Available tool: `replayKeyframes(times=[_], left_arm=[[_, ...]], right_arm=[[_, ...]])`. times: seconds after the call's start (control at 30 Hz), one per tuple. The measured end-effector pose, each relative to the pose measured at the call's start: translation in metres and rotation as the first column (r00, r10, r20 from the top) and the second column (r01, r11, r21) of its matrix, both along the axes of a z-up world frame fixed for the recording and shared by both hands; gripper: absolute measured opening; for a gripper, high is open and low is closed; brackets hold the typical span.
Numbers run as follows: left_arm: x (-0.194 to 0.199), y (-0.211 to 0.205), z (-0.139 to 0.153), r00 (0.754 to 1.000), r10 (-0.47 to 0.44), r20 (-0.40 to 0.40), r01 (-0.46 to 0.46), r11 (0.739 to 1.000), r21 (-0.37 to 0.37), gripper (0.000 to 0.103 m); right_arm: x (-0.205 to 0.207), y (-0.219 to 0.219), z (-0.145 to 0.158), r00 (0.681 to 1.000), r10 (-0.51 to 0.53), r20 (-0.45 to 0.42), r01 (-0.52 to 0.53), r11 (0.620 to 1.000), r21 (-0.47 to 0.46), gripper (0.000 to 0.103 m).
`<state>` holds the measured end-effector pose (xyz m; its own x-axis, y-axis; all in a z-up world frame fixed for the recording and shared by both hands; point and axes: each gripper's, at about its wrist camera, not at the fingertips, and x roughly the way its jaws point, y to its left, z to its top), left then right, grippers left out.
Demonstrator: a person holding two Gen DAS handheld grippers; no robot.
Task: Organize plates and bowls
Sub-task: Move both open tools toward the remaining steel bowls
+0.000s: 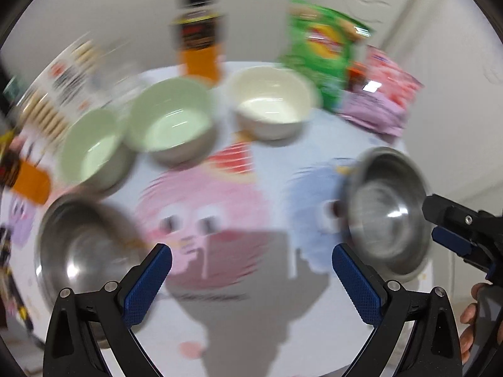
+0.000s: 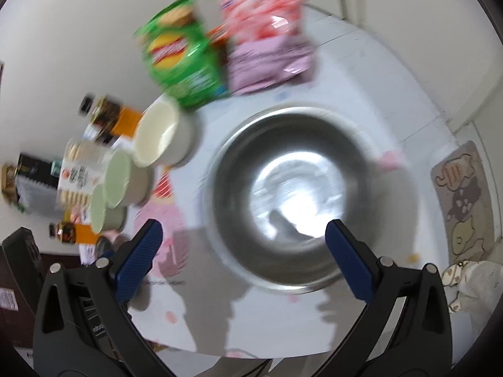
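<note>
Two pale green bowls [image 1: 171,119] [image 1: 91,154], a cream bowl [image 1: 272,102] and two steel bowls [image 1: 81,251] [image 1: 388,207] sit on a round table with a cartoon cloth [image 1: 220,194]. My left gripper [image 1: 251,264] is open and empty above the table's near middle. My right gripper [image 2: 243,238] is open and empty, hovering just above the right steel bowl [image 2: 292,194]; it also shows at the right edge of the left wrist view [image 1: 440,223]. The cream bowl [image 2: 160,135] and the green bowls [image 2: 118,176] lie to its left. Both views are blurred.
A green chip bag [image 1: 323,50], pink and purple snack bags [image 1: 383,94], an orange-labelled bottle [image 1: 199,34] and a biscuit pack [image 1: 59,88] stand along the table's far side. A floor mat [image 2: 462,201] lies beyond the table's right edge.
</note>
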<state>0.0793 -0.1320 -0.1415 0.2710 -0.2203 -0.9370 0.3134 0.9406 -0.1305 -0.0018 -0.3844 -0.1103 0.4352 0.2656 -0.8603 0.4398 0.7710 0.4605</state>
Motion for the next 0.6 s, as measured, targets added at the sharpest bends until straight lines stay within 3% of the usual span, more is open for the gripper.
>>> replayKeyframes(times=[0.13, 0.3, 0.43, 0.6], left_arm=[[0.011, 0.078, -0.014, 0.989, 0.144, -0.040, -0.143, 0.989, 0.024, 0.103], [0.013, 0.163, -0.022, 0.958, 0.283, -0.054, -0.281, 0.959, 0.039, 0.103], [0.012, 0.206, -0.031, 0.939, 0.337, -0.066, -0.335, 0.941, 0.049, 0.103], [0.017, 0.242, -0.039, 0.925, 0.372, -0.080, -0.368, 0.928, 0.056, 0.103]], right_arm=[[0.027, 0.071, -0.009, 0.990, 0.139, -0.023, -0.139, 0.990, 0.029, 0.103], [0.060, 0.163, -0.022, 0.953, 0.297, -0.054, -0.294, 0.954, 0.061, 0.103], [0.075, 0.215, -0.030, 0.921, 0.379, -0.087, -0.377, 0.925, 0.042, 0.103], [0.089, 0.255, -0.042, 0.907, 0.404, -0.119, -0.401, 0.915, 0.047, 0.103]])
